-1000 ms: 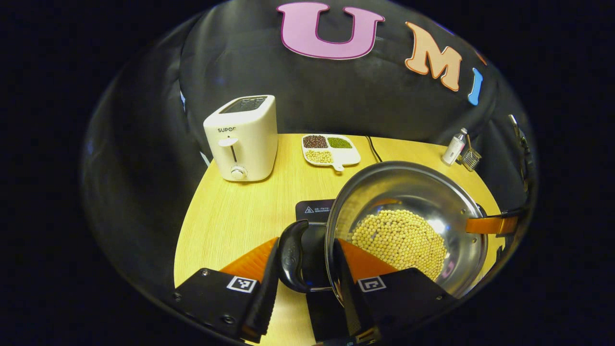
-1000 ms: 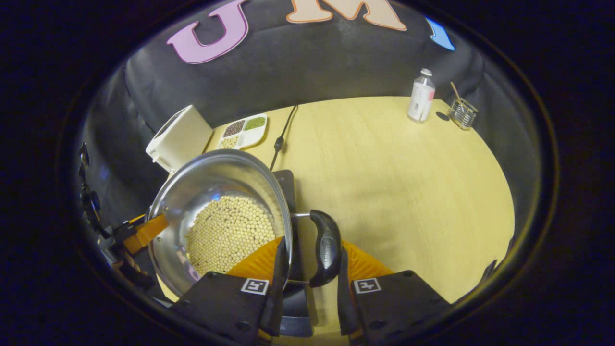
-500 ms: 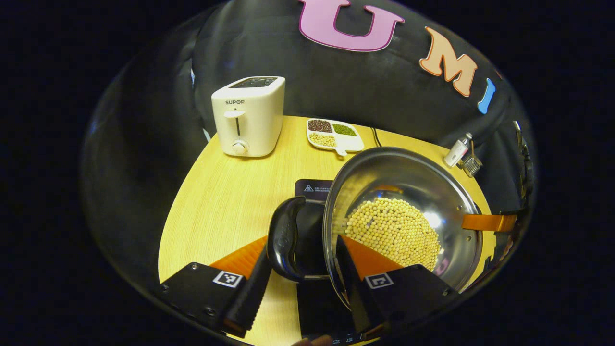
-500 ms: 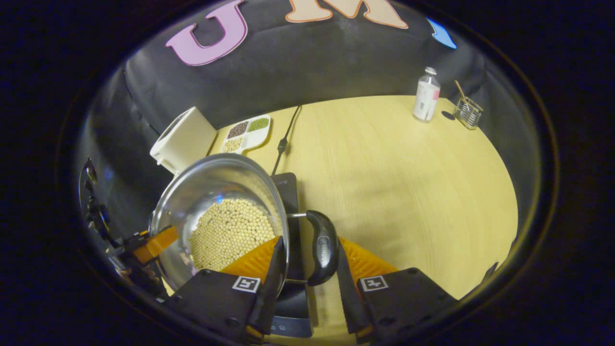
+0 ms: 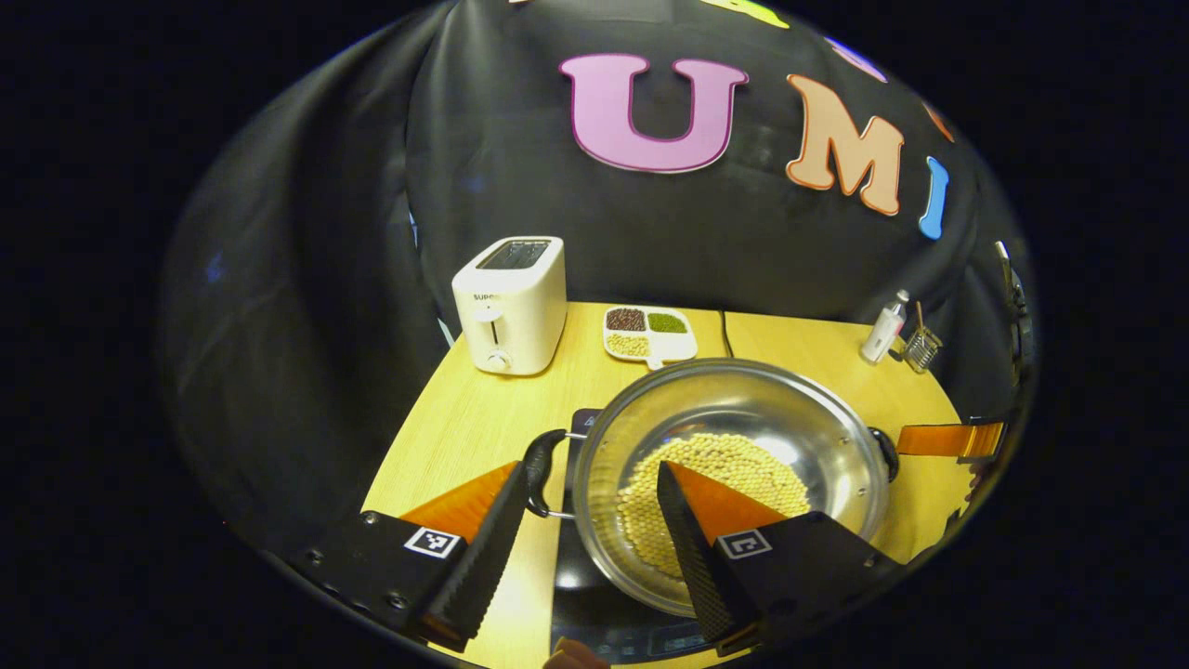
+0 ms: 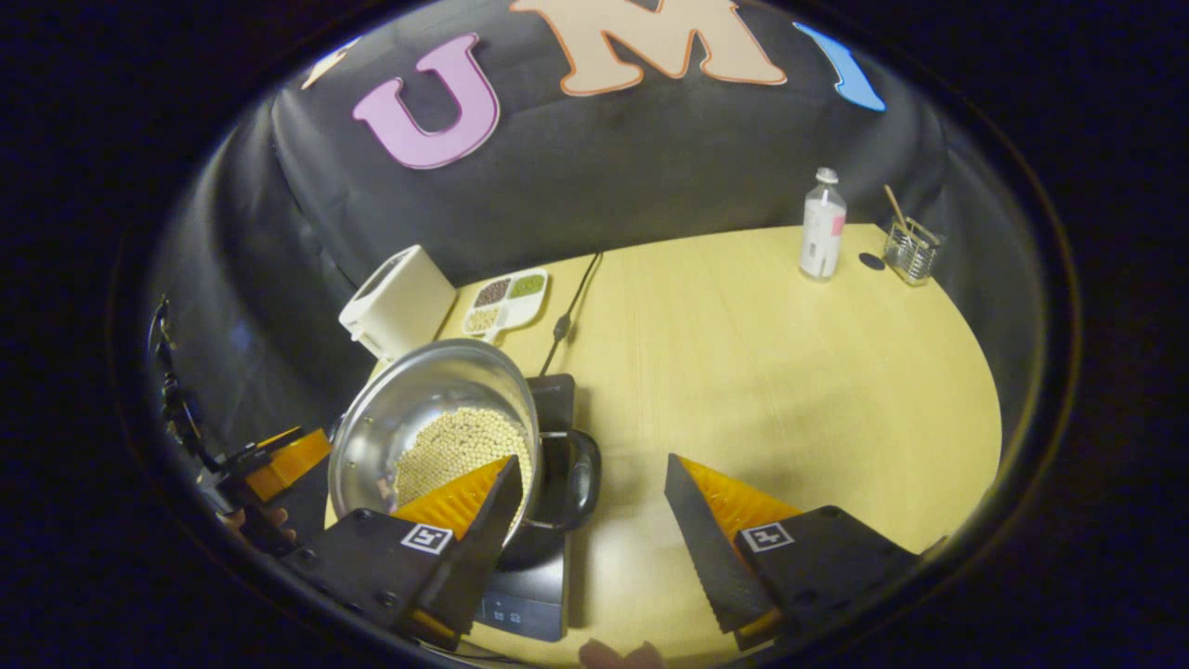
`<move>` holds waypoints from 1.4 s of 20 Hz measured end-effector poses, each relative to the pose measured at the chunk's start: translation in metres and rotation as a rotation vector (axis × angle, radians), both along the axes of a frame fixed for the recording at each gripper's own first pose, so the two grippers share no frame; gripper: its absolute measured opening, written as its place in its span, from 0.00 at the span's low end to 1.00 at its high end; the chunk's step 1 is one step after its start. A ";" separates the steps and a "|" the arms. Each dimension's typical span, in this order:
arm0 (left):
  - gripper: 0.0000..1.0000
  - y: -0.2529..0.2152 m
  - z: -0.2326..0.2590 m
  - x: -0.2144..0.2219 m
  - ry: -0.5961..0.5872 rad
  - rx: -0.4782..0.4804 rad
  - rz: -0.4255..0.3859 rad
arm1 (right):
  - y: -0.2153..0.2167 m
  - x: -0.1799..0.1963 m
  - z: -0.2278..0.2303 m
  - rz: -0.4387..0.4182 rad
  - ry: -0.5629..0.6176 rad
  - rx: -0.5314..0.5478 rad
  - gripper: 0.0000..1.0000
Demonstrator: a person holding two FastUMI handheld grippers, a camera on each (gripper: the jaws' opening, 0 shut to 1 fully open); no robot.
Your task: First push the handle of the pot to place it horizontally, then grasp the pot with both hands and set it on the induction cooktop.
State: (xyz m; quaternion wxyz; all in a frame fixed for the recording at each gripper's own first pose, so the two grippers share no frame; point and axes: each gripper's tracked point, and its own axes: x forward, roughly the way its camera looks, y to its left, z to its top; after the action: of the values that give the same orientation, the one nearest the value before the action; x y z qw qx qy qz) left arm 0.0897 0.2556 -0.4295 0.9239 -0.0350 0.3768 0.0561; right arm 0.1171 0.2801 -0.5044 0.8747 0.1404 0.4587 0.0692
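The steel pot (image 5: 734, 437), holding a layer of pale soybeans (image 5: 715, 474), rests on the black induction cooktop (image 5: 594, 599). My left gripper (image 5: 592, 474) stands open, drawn back from the pot's black left handle (image 5: 537, 469), which lies just beyond its left finger. In the right gripper view the pot (image 6: 423, 418) sits on the cooktop (image 6: 534, 590) with its right handle (image 6: 573, 478) flat. My right gripper (image 6: 592, 478) is open above that handle, touching nothing. The other gripper (image 6: 283, 460) shows beyond the pot.
On the wooden table (image 6: 771, 372) stand a white toaster (image 5: 511, 302), a divided dish of beans (image 5: 648, 332), a small bottle (image 6: 822, 228) and a wire holder (image 6: 910, 251) at the back. A black cable (image 6: 567, 316) runs from the cooktop toward the wall.
Both grippers have opened, let go of the pot's handles and pulled back. The pot has come down level onto the cooktop.
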 end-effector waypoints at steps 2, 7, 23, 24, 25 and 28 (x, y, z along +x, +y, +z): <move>0.87 -0.023 0.012 -0.003 -0.016 0.009 0.008 | -0.024 -0.002 0.017 0.007 -0.051 0.013 0.94; 0.96 -0.098 0.061 0.001 -0.119 0.005 0.054 | -0.099 -0.007 0.063 0.034 -0.205 -0.022 0.99; 0.94 -0.241 0.293 -0.005 -0.574 0.055 -0.035 | -0.221 -0.030 0.279 -0.061 -0.656 -0.090 0.93; 0.94 -0.239 0.308 -0.010 -0.608 0.047 -0.027 | -0.220 -0.036 0.294 -0.063 -0.682 -0.100 0.95; 0.94 -0.239 0.321 -0.017 -0.636 0.028 -0.012 | -0.218 -0.042 0.308 -0.063 -0.712 -0.119 0.95; 0.92 -0.233 0.343 -0.043 -0.676 -0.008 0.017 | -0.204 -0.068 0.340 -0.037 -0.761 -0.167 0.93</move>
State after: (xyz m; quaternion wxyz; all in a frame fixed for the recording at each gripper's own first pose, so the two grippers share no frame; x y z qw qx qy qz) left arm 0.0467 0.0228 -0.0866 0.9959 -0.0586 0.0492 0.0475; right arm 0.0490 0.0764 -0.1640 0.9918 0.0414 0.1031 0.0630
